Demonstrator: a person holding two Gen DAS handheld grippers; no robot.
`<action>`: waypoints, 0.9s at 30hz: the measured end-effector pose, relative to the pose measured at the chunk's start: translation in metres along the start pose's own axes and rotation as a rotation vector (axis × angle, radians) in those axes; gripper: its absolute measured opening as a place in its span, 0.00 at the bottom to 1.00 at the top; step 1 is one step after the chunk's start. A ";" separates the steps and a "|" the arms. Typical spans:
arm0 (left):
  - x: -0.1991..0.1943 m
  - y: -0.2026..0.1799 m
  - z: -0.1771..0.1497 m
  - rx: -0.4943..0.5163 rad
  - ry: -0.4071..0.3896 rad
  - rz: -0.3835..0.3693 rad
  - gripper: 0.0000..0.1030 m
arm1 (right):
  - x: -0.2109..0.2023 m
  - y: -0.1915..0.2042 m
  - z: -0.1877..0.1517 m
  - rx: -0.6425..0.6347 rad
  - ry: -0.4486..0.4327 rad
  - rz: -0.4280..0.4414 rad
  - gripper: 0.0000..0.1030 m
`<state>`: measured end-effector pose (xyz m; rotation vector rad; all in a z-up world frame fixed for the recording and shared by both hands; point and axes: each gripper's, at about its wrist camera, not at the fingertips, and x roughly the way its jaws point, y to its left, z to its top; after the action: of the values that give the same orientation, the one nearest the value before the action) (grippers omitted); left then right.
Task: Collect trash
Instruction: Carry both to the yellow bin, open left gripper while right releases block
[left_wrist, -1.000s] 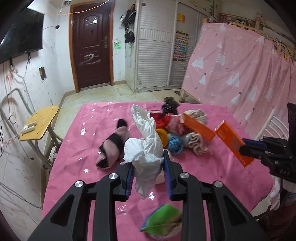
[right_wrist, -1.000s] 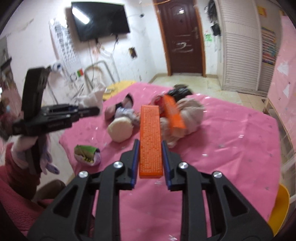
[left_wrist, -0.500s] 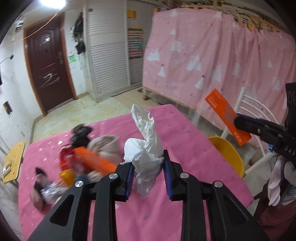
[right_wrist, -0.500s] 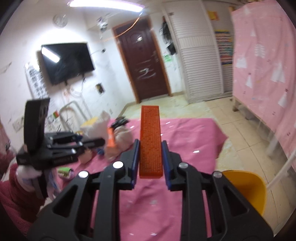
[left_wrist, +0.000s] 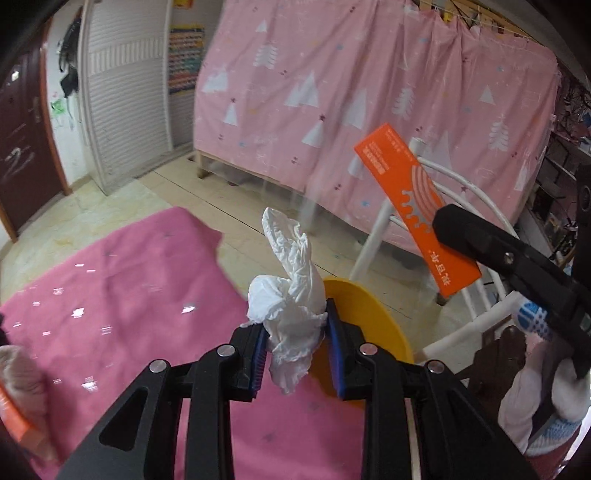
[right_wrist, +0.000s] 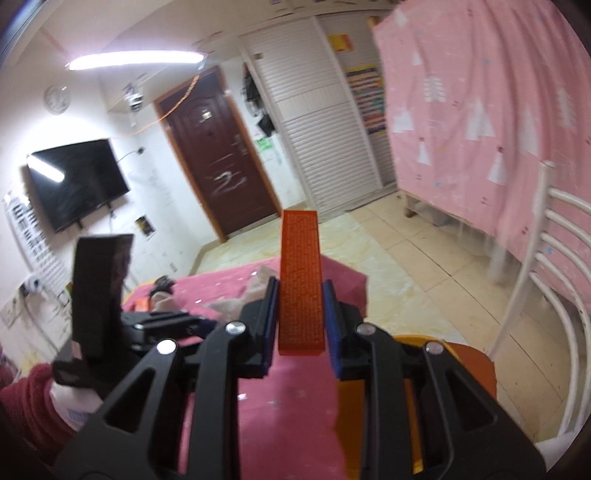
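Note:
My left gripper (left_wrist: 295, 332) is shut on a crumpled white plastic bag (left_wrist: 291, 299), held above the right end of the pink-covered table (left_wrist: 110, 295). A yellow bin (left_wrist: 369, 314) sits just beyond the table edge, partly hidden behind the bag and the fingers. My right gripper (right_wrist: 301, 317) is shut on a long orange box (right_wrist: 300, 280), held upright; the same box (left_wrist: 413, 206) shows in the left wrist view at the right, above the bin. The bin's rim (right_wrist: 469, 354) shows low right in the right wrist view.
A white metal chair (right_wrist: 546, 258) stands beside the bin against a pink curtain (left_wrist: 369, 92). Clothes and other items (right_wrist: 162, 295) lie at the table's far end. An orange box corner (left_wrist: 14, 417) shows at the left edge. A brown door (right_wrist: 218, 155) is behind.
Both grippers have swung right, away from the pile on the table toward the table's end; the yellow bin and white chair now fill the near view. Both grips are unchanged.

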<state>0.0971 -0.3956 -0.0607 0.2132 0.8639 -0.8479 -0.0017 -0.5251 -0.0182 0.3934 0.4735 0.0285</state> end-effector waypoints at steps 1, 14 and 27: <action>0.012 -0.004 0.003 -0.012 0.020 -0.017 0.21 | 0.000 -0.006 0.000 0.011 -0.001 -0.010 0.22; 0.033 0.001 0.010 -0.084 0.038 0.009 0.66 | 0.040 -0.038 -0.015 0.067 0.103 -0.108 0.22; -0.078 0.032 -0.031 -0.156 -0.093 0.092 0.70 | 0.063 0.005 -0.023 -0.054 0.135 -0.147 0.63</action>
<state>0.0745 -0.3150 -0.0277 0.0752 0.8228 -0.6960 0.0447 -0.5049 -0.0631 0.3039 0.6324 -0.0750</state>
